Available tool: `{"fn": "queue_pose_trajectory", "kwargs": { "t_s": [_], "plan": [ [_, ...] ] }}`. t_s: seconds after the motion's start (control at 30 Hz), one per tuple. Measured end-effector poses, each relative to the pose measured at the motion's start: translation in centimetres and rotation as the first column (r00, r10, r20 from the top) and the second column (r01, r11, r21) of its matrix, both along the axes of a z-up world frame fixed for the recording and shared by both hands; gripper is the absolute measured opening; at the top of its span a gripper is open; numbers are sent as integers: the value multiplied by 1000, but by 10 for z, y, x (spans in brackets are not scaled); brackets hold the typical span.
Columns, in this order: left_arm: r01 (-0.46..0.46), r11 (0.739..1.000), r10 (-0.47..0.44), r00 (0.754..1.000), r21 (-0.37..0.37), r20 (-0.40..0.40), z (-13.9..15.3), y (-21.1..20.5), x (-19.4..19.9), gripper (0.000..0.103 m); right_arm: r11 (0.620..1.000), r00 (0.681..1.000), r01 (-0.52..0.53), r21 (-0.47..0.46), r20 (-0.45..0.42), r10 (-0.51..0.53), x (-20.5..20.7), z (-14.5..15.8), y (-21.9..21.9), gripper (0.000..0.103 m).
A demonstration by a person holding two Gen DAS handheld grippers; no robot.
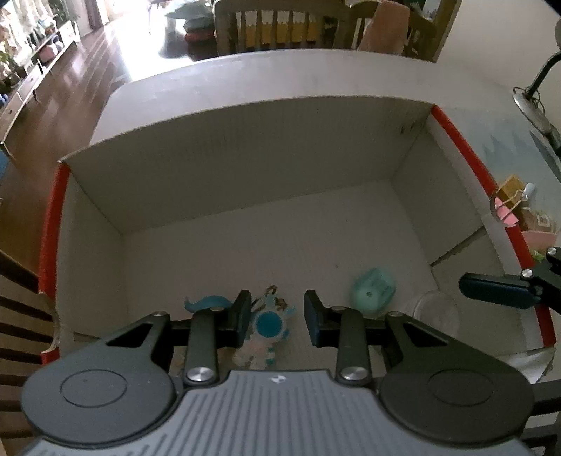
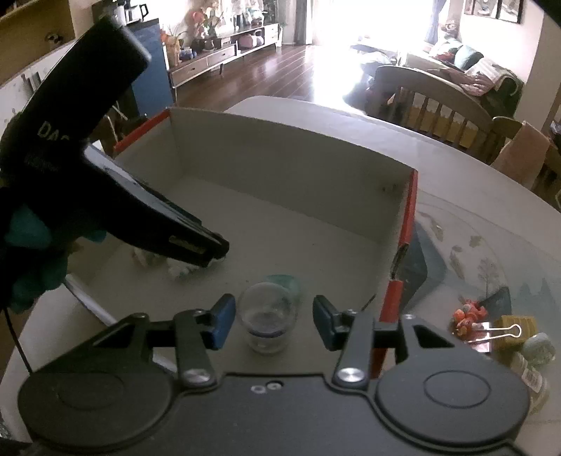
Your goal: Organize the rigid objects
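A white cardboard box with red rims (image 1: pixel 52 217) (image 2: pixel 406 224) stands on the table. On its floor lie a blue-and-white toy keychain (image 1: pixel 268 324), a teal curved piece (image 1: pixel 207 302), a mint green block (image 1: pixel 373 289) (image 2: pixel 285 280) and a small clear cup (image 1: pixel 434 312) (image 2: pixel 266 319). My left gripper (image 1: pixel 277 317) is open above the keychain, which lies between its fingers. My right gripper (image 2: pixel 273 321) is open around the clear cup, not touching it. The left gripper's body shows in the right wrist view (image 2: pixel 105 196).
Right of the box on the table lie a gold binder clip (image 2: pixel 508 328), a pink card, an orange toy (image 2: pixel 468 314) and a small jar (image 2: pixel 536 345). A lamp base (image 1: pixel 533 108) stands far right. Wooden chairs (image 1: pixel 280 24) stand behind the table.
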State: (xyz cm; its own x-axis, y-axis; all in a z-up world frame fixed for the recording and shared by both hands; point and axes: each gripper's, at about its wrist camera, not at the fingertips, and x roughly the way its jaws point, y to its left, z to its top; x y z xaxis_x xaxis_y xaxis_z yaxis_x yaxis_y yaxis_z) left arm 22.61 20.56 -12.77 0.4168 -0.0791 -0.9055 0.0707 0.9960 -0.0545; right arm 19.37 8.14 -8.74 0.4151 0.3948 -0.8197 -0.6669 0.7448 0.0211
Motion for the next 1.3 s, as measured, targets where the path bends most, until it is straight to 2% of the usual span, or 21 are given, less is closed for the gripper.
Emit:
{"fn": "queue_pose_trajectory", "kwargs": {
  "t_s": [0.13, 0.17, 0.23, 0.27, 0.5, 0.6, 0.83, 0.9, 1.0, 1.13, 1.23, 1.3],
  "plan": [
    [-18, 1000, 18, 1000, -10, 23, 9, 4, -3, 34, 1000, 1000, 12, 21, 5, -12, 0, 5, -8, 50],
    [-21, 1000, 22, 999, -15, 31, 11, 5, -5, 43, 1000, 1000, 15, 26, 6, -15, 0, 6, -11, 52],
    [-31, 999, 32, 998, -15, 56, 17, 7, -10, 54, 999, 1000, 14, 30, 11, -14, -2, 9, -13, 53],
    [-30, 999, 31, 997, -18, 67, 20, 7, -12, 56, 999, 1000, 15, 31, 15, -15, -3, 10, -14, 53],
    [-28, 999, 32, 994, -39, 108, 44, 6, -28, 56, 997, 999, 28, 78, 19, -30, -9, 22, -23, 55],
    [-29, 999, 34, 990, -44, 134, 55, 4, -37, 56, 994, 999, 33, 104, 26, -36, -11, 28, -28, 62],
    [-47, 997, 59, 977, -62, 205, 82, 2, -61, 56, 985, 998, 22, 170, 51, -31, -27, 48, -39, 65],
    [-52, 996, 67, 972, -71, 224, 90, 1, -67, 56, 982, 997, 19, 189, 64, -32, -30, 56, -43, 73],
    [-53, 996, 71, 963, -74, 261, 103, 1, -80, 56, 975, 996, 14, 223, 81, -32, -37, 66, -49, 78],
    [-60, 994, 84, 948, -88, 308, 117, -1, -95, 68, 962, 995, 8, 272, 96, -36, -46, 80, -58, 86],
    [-62, 994, 89, 936, -89, 340, 126, -7, -104, 68, 950, 994, 4, 314, 105, -39, -52, 89, -68, 89],
    [-67, 992, 100, 930, -103, 354, 132, -10, -111, 73, 944, 992, 5, 330, 115, -45, -57, 94, -74, 91]
  ]
}}
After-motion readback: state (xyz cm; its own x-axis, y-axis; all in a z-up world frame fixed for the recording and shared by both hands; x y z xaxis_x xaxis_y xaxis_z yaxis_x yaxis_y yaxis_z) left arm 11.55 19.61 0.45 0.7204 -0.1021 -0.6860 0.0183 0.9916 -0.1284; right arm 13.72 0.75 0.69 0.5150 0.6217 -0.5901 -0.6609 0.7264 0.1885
